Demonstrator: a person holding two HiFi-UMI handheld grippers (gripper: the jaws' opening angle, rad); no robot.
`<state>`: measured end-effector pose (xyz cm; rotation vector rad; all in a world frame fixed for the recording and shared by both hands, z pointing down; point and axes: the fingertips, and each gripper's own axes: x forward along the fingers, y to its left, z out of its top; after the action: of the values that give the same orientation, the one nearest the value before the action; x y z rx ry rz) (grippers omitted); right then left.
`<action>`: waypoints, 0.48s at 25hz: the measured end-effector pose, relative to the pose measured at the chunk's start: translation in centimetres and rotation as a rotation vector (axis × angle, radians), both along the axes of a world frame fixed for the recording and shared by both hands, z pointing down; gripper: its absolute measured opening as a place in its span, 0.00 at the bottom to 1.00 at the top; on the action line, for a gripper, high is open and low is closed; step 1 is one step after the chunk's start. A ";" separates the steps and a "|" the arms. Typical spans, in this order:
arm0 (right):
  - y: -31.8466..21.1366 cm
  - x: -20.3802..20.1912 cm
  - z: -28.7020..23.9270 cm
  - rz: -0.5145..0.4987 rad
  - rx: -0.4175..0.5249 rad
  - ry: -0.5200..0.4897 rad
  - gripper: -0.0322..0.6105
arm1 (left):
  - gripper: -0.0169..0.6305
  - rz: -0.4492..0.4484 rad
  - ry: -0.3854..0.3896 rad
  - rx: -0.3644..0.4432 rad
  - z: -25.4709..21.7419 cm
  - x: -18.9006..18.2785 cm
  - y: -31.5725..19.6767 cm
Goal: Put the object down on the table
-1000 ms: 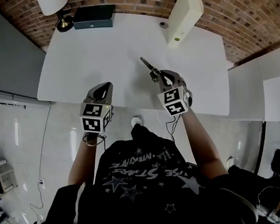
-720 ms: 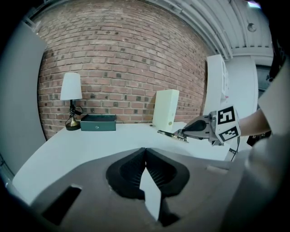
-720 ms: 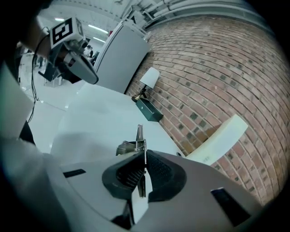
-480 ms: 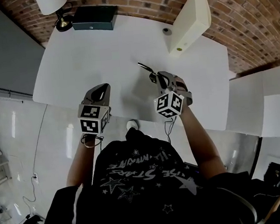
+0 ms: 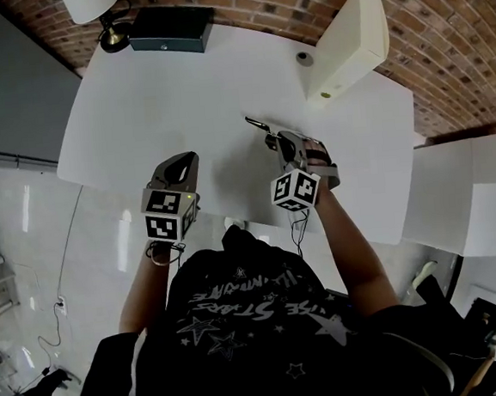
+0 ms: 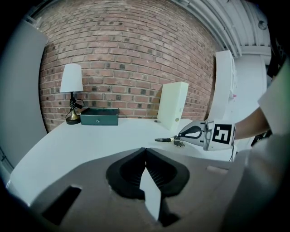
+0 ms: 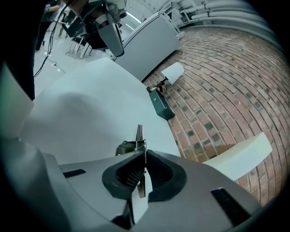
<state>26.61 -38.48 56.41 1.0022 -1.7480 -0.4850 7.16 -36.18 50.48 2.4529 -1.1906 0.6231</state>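
While your right gripper (image 5: pixel 279 138) has rolled over and sunk toward the table (image 5: pixel 161 97) in the past second, its jaws have stayed pinched on the object (image 5: pixel 257 123), a thin metal tool whose tip pokes out beyond them. Its marker cube (image 5: pixel 295 189) now sits cornerwise where it faced you flat before. The object lies nearer level, low over the table's right half and well short of the box (image 5: pixel 346 42). Whether it touches the top yet, no view settles. Your left gripper (image 5: pixel 184 158) hangs alongside, jaws pressed together on nothing. By my reading the lowering is nearly done: ease down until the object rests, then spread the right jaws.
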 end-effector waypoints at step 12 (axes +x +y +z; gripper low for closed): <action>0.4 -0.6 2.4 -0.097 -0.005 0.085 0.07 | 0.06 -0.018 -0.003 -0.012 0.8 0.1 0.0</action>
<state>26.03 -38.06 58.83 0.8842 -1.7261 -0.5764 7.22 -36.16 51.28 2.4297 -1.2058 0.6276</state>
